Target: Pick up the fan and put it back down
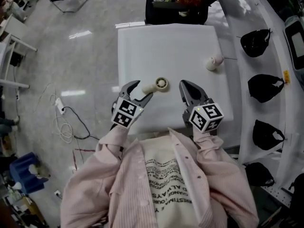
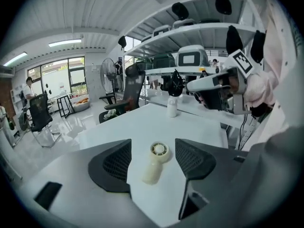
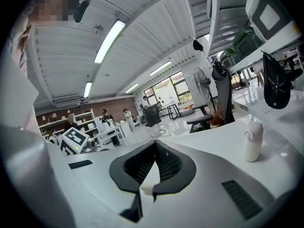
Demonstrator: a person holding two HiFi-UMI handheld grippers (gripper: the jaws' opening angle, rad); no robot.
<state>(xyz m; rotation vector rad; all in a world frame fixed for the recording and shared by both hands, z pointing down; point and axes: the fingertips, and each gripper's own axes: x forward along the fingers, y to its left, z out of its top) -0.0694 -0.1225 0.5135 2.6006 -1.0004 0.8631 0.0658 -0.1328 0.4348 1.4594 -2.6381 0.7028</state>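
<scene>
Fan point(image 1: 156, 85) first: it lies on its side on the white table point(image 1: 190, 46), round head towards the far side, cream handle pointing back at me. My left gripper point(image 1: 144, 90) is lined up on it with the jaws spread wide. In the left gripper view the fan point(image 2: 154, 167) sits in the gap between the two black pads point(image 2: 114, 165), nearer my end of it, with white tabletop showing on both sides, so neither pad touches it and I have hold of nothing. My right gripper point(image 1: 183, 86) is off to the right of the fan, apart from it, over bare table. In the right gripper view its jaws point(image 3: 154, 148) are drawn together, the tips meeting, with only a sliver of white table showing through behind them and nothing caught there. A small white bottle point(image 1: 212, 62) stands upright near the table's right edge, well apart from the fan and from both grippers. A black chair point(image 1: 175, 8) sits at the table's far side.
</scene>
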